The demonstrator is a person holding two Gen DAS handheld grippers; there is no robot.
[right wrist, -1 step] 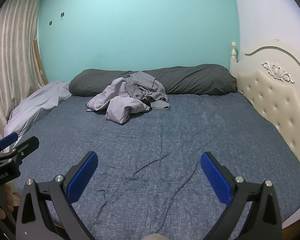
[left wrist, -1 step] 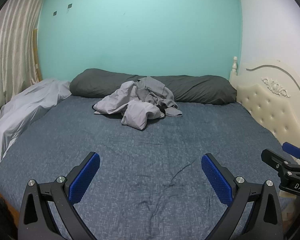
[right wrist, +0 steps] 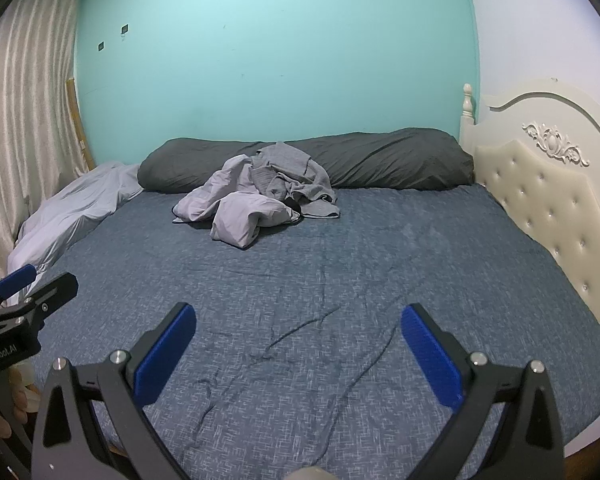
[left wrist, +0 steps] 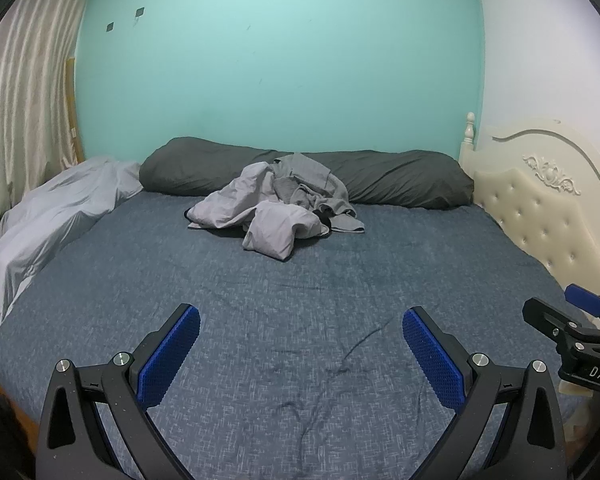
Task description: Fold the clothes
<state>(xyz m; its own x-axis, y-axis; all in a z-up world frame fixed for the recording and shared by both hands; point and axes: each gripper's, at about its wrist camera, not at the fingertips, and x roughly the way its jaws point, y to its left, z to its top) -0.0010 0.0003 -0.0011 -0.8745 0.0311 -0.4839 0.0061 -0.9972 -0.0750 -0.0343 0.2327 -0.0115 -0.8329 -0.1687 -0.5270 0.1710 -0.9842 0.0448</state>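
A crumpled pile of clothes [left wrist: 276, 204], light grey and darker grey, lies at the far middle of the blue bed [left wrist: 300, 300], against a long dark pillow. It also shows in the right wrist view [right wrist: 260, 196]. My left gripper [left wrist: 300, 320] is open and empty, low over the near part of the bed, far from the pile. My right gripper [right wrist: 298, 318] is open and empty, likewise over the near edge. Each gripper shows at the side of the other's view: the right one [left wrist: 572, 320] and the left one [right wrist: 28, 292].
A long dark grey pillow [left wrist: 400, 176] lies along the teal wall. A light grey quilt [left wrist: 52, 220] is bunched at the bed's left side by the curtain [left wrist: 20, 100]. A cream tufted headboard [left wrist: 540, 216] bounds the right side.
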